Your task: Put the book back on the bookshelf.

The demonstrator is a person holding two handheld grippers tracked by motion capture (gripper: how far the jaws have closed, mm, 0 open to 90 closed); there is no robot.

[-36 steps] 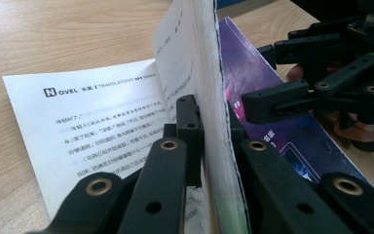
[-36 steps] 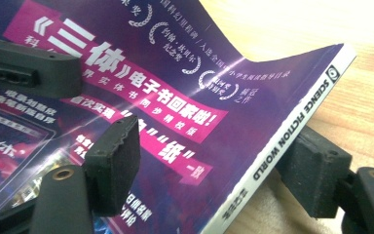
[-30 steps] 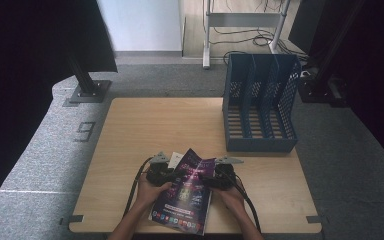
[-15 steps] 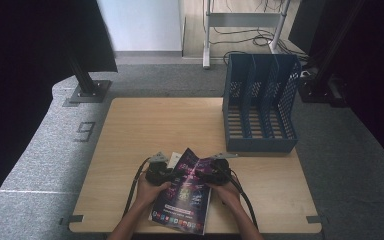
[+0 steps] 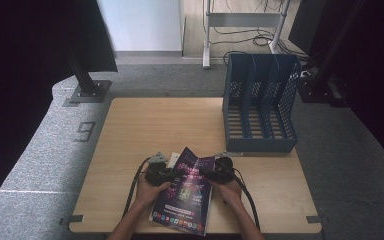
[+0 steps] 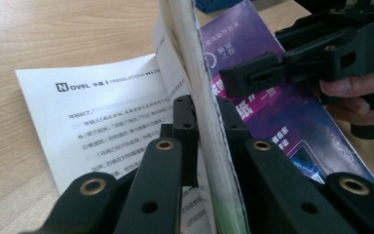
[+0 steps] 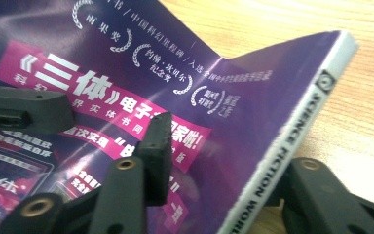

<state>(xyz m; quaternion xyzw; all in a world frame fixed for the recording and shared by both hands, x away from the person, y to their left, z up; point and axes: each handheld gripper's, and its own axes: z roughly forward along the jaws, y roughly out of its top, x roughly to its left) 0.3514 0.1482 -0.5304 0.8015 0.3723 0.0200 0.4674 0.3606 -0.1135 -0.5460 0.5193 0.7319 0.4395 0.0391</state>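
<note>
Magazine (image 5: 184, 197): thin, floppy, glossy | left tongs (image 6: 205, 127) clamp its pages | right tongs (image 7: 214, 161) pinch its spine edge | I'd grip the spine.

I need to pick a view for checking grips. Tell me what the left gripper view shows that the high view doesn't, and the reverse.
Left gripper view alone: the left gripper clamped on the lifted edge of the magazine, printed text on a white inner page, and the right gripper on the cover.

High view alone: the blue file rack standing at the table's far right, and both forearms.

Both: the purple magazine, wooden table, both grippers.
</note>
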